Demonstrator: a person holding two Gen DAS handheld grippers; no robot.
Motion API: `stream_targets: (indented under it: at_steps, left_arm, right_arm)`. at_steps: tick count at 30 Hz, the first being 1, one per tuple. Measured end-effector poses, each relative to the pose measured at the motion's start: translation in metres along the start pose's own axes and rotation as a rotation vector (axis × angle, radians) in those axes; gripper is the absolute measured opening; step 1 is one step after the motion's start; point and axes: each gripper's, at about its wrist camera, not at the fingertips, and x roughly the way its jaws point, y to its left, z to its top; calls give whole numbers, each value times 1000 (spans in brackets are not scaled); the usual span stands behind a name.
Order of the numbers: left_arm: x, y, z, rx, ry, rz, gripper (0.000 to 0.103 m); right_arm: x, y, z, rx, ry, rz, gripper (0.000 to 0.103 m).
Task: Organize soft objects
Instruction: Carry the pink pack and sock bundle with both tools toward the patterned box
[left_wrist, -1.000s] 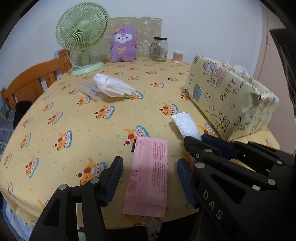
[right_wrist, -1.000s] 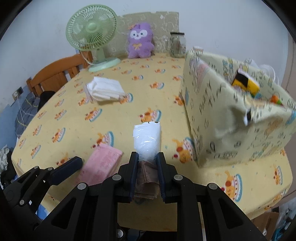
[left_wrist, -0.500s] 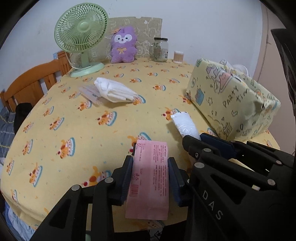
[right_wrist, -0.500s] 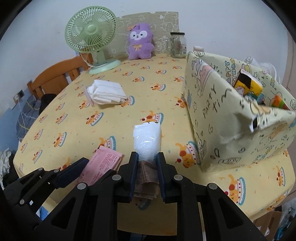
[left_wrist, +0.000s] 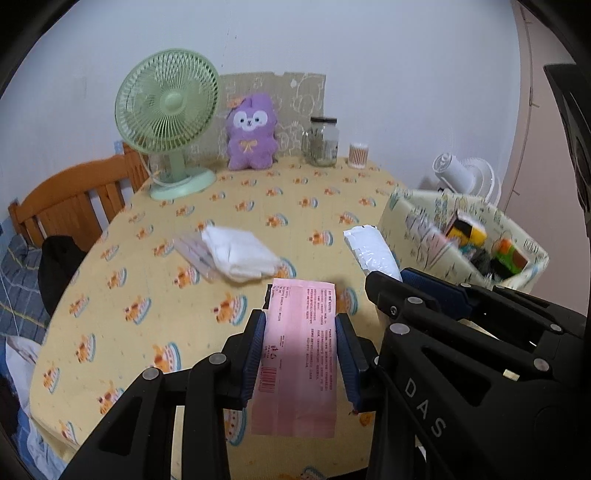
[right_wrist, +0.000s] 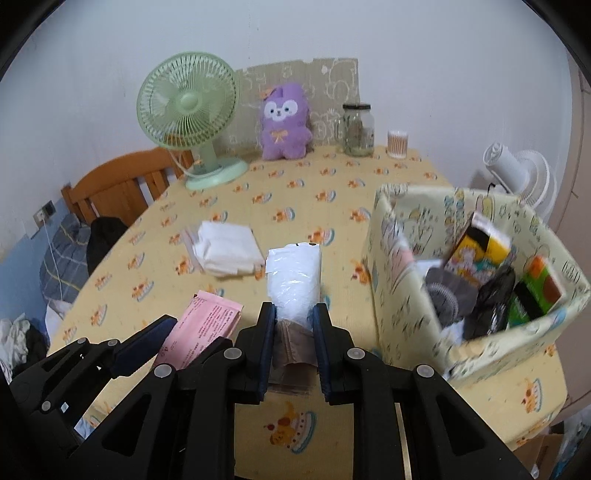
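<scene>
The pink packet (left_wrist: 300, 354) is clamped between the pads of the left gripper (left_wrist: 301, 354), held off the yellow tablecloth (left_wrist: 147, 266). The right gripper (right_wrist: 294, 343) is closed on a white plastic pack (right_wrist: 293, 280), also clear of the cloth. The fabric box (right_wrist: 402, 295) beside them holds several items, and a white folded cloth (right_wrist: 227, 251) lies farther back.

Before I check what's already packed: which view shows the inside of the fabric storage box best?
The right wrist view: the fabric storage box has its open top facing the camera, so the packs inside show clearly. In the left wrist view the box sits at the right edge, partly behind the right gripper, showing only some contents.
</scene>
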Motion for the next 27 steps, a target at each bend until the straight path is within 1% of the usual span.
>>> stream_targets:
  at_steps: [12, 19, 27]
  left_arm:
    - [-17, -23, 41, 40, -86, -30, 38]
    - [-13, -42, 58, 73, -92, -58, 39]
    - [-1, -77, 72, 120, -101, -107, 39]
  right_arm:
    - [-35, -18, 38, 4, -97, -31, 23]
    - [-41, -40, 54, 20, -113, -60, 23]
    - [-47, -78, 62, 67, -135, -108, 23]
